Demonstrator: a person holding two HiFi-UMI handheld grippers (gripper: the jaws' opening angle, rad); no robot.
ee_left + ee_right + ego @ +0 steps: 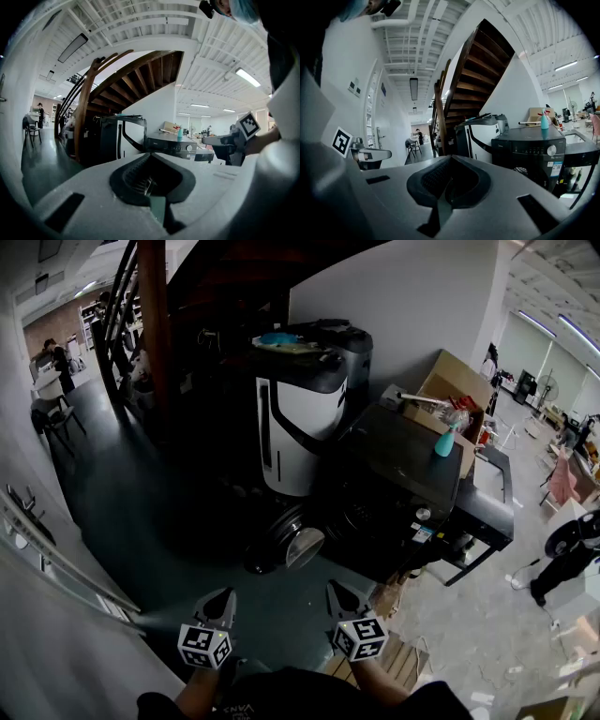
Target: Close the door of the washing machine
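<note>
The black washing machine (412,486) stands right of centre in the head view. Its round door (292,546) hangs open, swung out to the left at the lower front. My left gripper (218,599) and right gripper (338,596) are side by side low in that view, short of the door and well apart from it. Both are shut with nothing between the jaws. In the left gripper view the machine (171,146) is ahead and the right gripper (224,142) shows at the right. The right gripper view has the machine (530,151) at the right.
A white-and-black appliance (302,414) stands just left of the washer, under a wooden staircase (155,324). A cardboard box (452,390) and a teal spray bottle (444,440) sit on the washer's top. Flattened cardboard (405,657) lies on the floor at the right. A person (565,563) stands far right.
</note>
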